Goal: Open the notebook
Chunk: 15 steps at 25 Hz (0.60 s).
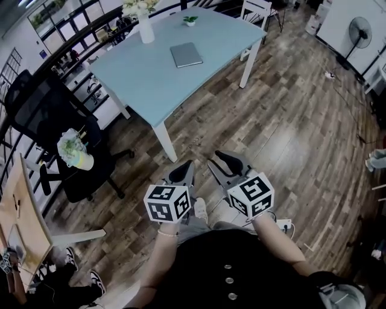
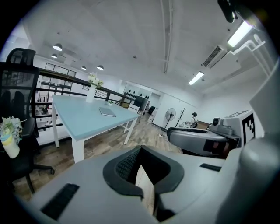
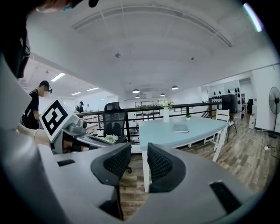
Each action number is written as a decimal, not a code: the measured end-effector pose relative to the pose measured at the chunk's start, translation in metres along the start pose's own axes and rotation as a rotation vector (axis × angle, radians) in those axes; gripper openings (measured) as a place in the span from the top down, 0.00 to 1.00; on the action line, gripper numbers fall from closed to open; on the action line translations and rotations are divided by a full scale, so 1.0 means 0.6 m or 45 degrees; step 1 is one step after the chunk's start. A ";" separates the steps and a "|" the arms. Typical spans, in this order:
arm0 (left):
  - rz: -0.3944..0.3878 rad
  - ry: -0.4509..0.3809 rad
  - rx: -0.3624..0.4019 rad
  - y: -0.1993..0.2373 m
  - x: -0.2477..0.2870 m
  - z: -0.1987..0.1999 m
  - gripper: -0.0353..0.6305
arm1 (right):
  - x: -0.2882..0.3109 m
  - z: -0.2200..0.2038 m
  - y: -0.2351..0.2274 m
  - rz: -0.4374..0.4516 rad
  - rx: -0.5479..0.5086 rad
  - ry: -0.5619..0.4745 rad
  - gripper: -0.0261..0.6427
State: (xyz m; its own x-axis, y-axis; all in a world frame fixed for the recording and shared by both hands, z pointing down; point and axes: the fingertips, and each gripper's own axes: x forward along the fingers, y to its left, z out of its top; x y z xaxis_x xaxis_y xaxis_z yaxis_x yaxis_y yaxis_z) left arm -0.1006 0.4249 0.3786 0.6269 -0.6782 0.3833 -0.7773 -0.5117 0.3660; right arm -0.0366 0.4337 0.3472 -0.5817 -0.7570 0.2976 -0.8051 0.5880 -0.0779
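Note:
A closed grey notebook (image 1: 186, 54) lies flat on the far half of a light blue table (image 1: 139, 84). It also shows small in the left gripper view, notebook (image 2: 107, 112), and in the right gripper view, notebook (image 3: 180, 128). Both grippers hang side by side over the wood floor, well short of the table's near corner. My left gripper (image 1: 183, 171) (image 2: 141, 151) has its tips together and holds nothing. My right gripper (image 1: 224, 162) (image 3: 139, 162) is open; only floor and a table leg show in the gap between its pads.
A white vase of flowers (image 1: 146, 27) and a small potted plant (image 1: 190, 21) stand at the table's far edge. A black office chair (image 1: 54, 121) carrying a flower pot (image 1: 75, 151) stands left of the table. A white chair (image 1: 256, 11) and a fan (image 1: 360, 30) are behind.

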 end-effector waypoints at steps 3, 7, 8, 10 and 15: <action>-0.014 -0.001 0.015 0.031 0.025 0.029 0.92 | 0.043 0.010 -0.014 0.008 0.004 0.025 0.79; -0.002 -0.008 0.060 0.069 0.056 0.067 0.92 | 0.092 0.027 -0.042 -0.007 0.008 0.026 0.79; -0.002 -0.010 0.060 0.078 0.061 0.073 0.92 | 0.103 0.031 -0.048 -0.015 0.011 0.023 0.79; 0.003 -0.020 0.054 0.095 0.067 0.087 0.92 | 0.121 0.036 -0.058 -0.037 0.023 0.020 0.76; 0.001 -0.036 0.046 0.118 0.071 0.109 0.92 | 0.145 0.046 -0.083 -0.090 0.063 0.009 0.74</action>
State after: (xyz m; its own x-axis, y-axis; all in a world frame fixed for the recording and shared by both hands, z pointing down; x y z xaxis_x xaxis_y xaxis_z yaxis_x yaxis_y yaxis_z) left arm -0.1321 0.3251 0.3653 0.6248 -0.6933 0.3592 -0.7797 -0.5294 0.3345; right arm -0.0503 0.3306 0.3510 -0.5226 -0.7939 0.3108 -0.8489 0.5184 -0.1031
